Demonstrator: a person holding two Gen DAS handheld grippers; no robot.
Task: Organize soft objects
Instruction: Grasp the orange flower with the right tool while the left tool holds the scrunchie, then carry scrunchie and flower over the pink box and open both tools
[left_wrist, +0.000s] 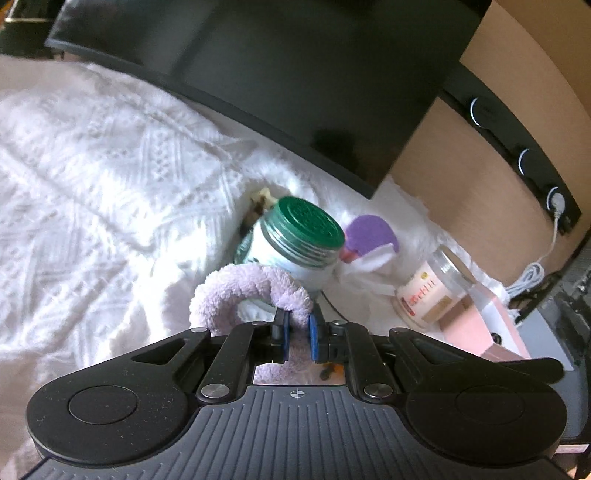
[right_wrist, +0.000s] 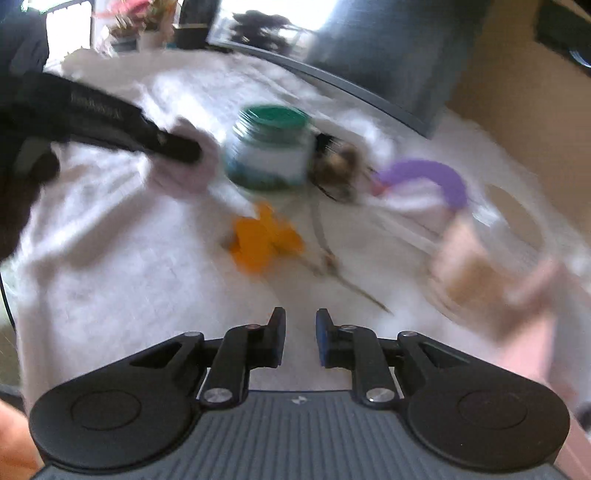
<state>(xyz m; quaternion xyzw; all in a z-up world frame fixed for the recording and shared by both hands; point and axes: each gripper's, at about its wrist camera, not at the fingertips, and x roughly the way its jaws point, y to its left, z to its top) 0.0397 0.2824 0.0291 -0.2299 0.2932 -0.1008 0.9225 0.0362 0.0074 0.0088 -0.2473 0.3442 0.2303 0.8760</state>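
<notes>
- Our left gripper (left_wrist: 297, 325) has its jaws pinched nearly together on a fluffy lilac loop (left_wrist: 251, 291), a soft scrunchie-like band, lifted just in front of the green-lidded jar (left_wrist: 295, 243).
- Our right gripper (right_wrist: 300, 332) holds nothing; jaws narrow w/ a small gap, white bedspread (right_wrist: 110, 258) showing between them.
- Right view is blurred: an orange soft item (right_wrist: 264, 240) lies on the bedspread below the jar.
- A purple crescent (left_wrist: 371, 230) rests right of the jar, near a clear glass jar (left_wrist: 432, 288).
</notes>
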